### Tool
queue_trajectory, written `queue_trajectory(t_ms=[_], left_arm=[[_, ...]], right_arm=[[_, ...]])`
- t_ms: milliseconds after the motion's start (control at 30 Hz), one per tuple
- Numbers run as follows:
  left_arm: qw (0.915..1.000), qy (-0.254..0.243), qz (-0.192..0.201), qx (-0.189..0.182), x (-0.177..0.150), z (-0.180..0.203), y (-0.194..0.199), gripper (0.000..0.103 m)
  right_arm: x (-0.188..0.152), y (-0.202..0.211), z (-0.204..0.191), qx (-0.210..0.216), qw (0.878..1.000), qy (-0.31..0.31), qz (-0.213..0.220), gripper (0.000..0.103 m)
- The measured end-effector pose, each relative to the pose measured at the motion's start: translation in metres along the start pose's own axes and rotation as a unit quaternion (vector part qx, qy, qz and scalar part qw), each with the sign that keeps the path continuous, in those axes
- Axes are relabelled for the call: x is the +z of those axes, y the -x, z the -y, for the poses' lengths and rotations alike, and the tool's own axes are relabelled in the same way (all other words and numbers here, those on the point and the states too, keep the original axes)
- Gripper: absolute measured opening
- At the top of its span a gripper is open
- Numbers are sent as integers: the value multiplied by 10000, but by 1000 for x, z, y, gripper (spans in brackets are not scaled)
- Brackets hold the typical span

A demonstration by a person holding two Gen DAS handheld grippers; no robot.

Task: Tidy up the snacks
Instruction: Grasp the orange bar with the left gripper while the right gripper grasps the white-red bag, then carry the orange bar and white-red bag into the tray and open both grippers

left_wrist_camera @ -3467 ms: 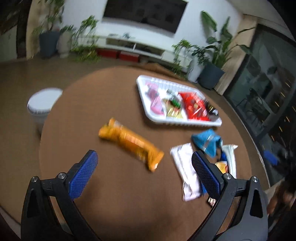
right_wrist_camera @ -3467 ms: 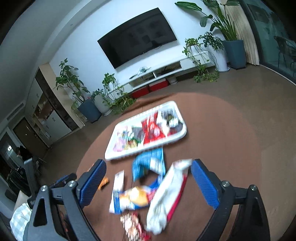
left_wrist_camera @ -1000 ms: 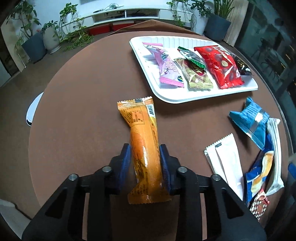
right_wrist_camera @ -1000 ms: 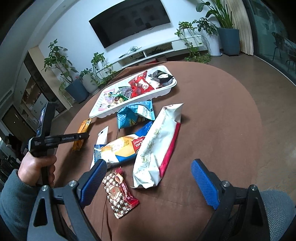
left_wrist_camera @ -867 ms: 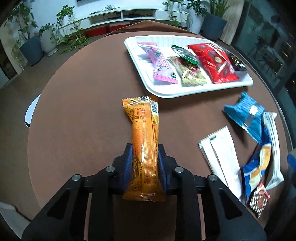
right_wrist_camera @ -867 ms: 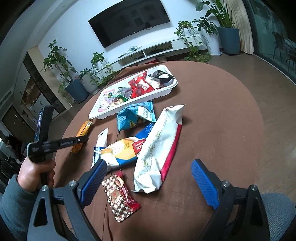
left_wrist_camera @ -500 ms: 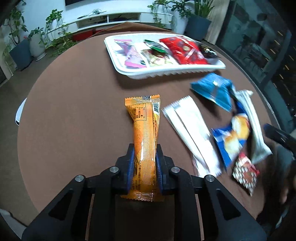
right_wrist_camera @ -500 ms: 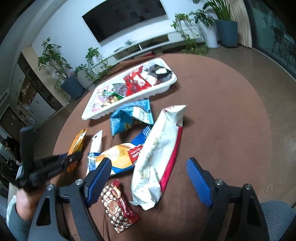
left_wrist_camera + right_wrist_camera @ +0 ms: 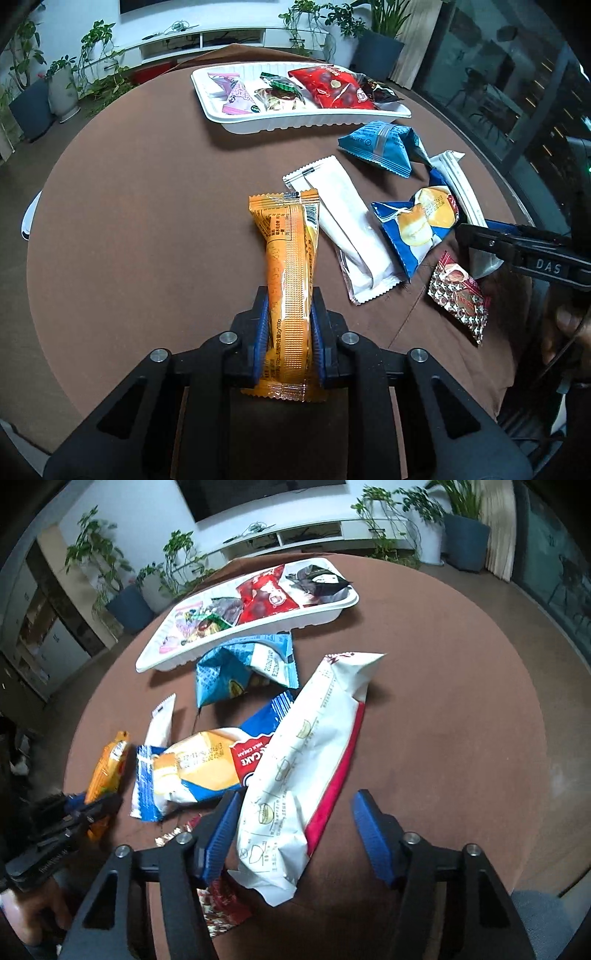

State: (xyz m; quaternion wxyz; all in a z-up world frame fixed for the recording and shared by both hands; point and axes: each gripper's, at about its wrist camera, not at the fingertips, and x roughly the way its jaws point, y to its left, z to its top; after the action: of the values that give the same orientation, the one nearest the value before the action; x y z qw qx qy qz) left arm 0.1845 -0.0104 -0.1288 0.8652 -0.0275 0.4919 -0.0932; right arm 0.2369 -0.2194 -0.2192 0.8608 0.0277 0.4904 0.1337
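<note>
On a round brown table [image 9: 147, 192], a white tray [image 9: 295, 122] sits at the far side, holding a pink packet, a green-and-brown one, a red bag [image 9: 328, 88] and a dark packet whose print is too small to read. Nearer, loose snacks lie close together: a long white-and-red packet [image 9: 306, 753], largely hidden behind other snacks in the left wrist view; a blue cake packet [image 9: 207, 768], partly tucked under it; a crumpled blue bag [image 9: 376, 147]; and a plain white sachet [image 9: 347, 229]. The left gripper [image 9: 288, 336] is clamped on the lower part of an orange snack bar [image 9: 288, 266], its top end pointing toward the tray. The right gripper [image 9: 295, 834] is closing around the near end of the white-and-red packet; the left pad is at its edge, the right pad stands clear. A small red star-patterned packet [image 9: 460, 295] lies nearest, mostly hidden under that gripper in its own view. A hand [image 9: 33, 915] is cut off at the corner.
</note>
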Motion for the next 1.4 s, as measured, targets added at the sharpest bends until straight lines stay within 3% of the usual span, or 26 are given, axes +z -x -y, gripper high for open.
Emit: queue_trajectory(t_ms=[600,867,933,1400], left_arm=[[9998,72,148,-76,-1,-4,2,17],[9992,257,288,-77,-1,-10,6,17],[9977,459,414,-288,0,-15,10,17],[9943,712,618,-489,12,-22,28,17]], right_arm=[[-6,9,12,100,9999,-59,56,31],[-7,17,22,205,9993,-242,192,30],[-6,21,26,257,9989,-317,248,31],[4,42,42,418,9963,-537,531,31]])
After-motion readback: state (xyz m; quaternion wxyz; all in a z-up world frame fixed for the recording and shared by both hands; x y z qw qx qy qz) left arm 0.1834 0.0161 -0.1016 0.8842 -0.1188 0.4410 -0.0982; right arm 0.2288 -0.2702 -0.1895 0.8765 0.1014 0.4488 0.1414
